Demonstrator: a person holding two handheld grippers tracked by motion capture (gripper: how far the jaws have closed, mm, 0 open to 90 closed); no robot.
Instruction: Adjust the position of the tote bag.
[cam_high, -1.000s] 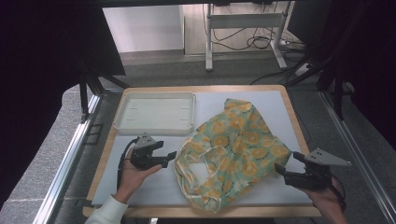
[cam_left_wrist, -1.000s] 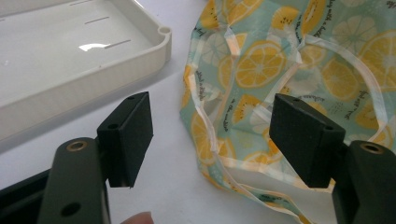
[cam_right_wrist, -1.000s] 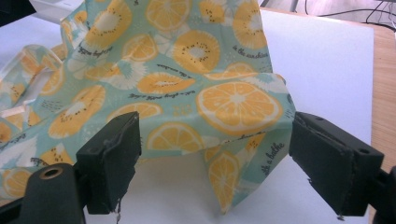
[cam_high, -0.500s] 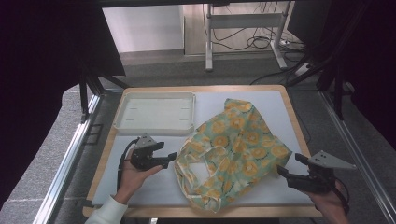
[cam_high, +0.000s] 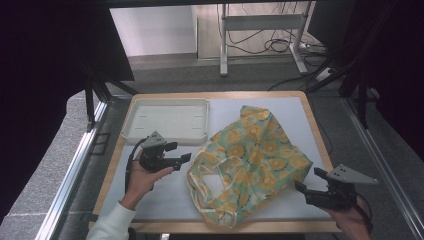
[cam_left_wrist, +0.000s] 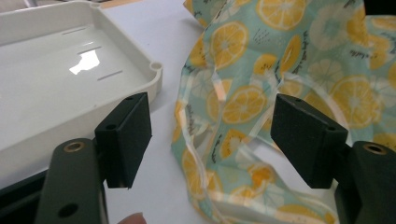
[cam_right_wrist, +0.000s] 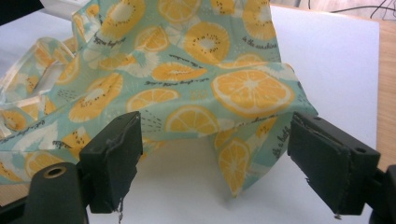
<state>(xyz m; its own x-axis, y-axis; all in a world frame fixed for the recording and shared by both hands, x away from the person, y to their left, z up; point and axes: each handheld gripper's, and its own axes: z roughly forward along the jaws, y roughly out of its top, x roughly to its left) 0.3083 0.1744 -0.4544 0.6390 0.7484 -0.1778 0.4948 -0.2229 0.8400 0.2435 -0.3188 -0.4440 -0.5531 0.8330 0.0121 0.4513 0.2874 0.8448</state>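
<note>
Your left gripper and right gripper both sit released, jaws spread, flanking the lemon-print bag on the table, beside a tray.

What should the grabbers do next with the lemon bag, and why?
Probably close in and pinch the cloth. Both the left gripper and the right gripper are open and hold nothing, each just beside an edge of the lemon bag, which lies crumpled on the white mat. I'd guess each should ease forward onto its nearest edge.
</note>
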